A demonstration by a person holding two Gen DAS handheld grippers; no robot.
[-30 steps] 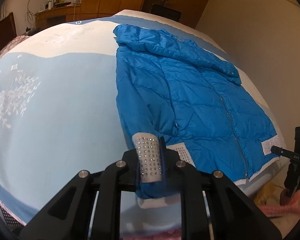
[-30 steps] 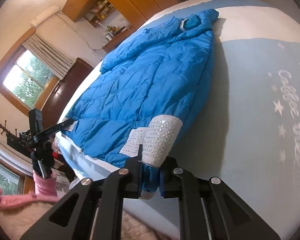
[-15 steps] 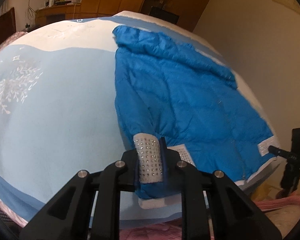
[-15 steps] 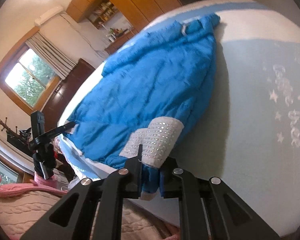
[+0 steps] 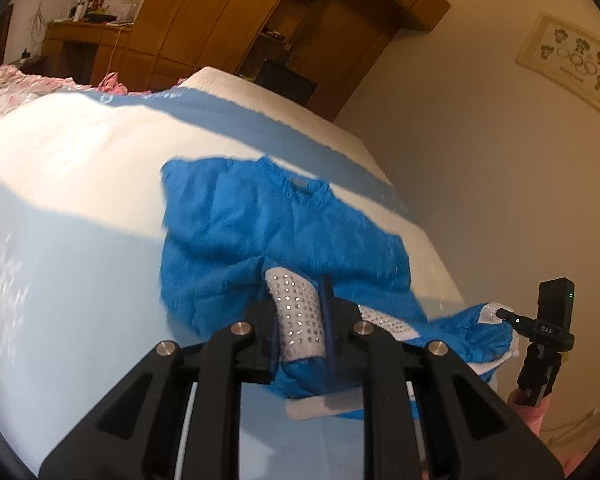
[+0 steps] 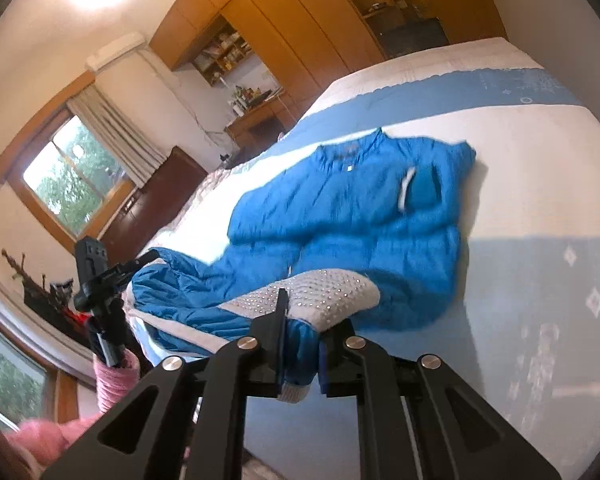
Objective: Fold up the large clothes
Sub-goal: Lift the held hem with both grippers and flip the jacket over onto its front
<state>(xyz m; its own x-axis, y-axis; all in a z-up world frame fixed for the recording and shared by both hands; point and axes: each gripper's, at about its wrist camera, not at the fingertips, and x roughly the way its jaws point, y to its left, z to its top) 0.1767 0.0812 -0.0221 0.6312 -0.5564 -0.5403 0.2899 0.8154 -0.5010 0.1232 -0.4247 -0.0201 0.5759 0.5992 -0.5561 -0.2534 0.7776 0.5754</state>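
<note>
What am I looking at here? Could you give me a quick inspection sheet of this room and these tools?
Surface: bed with a light blue and white cover.
Job's things: blue jacket, far part on the bed, near part lifted; studded white cuff.
Clutter: pink patterned bedding at the far side.
Grippers: left hand-held gripper shut on one cuff; right hand-held gripper shut on the other cuff.
Cables: a cord down the wall by the desk.
Surroundings: wooden wardrobe, window, framed picture.

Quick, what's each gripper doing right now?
Left gripper: shut on the blue jacket at its white cuff.
Right gripper: shut on the jacket's other cuff.
</note>
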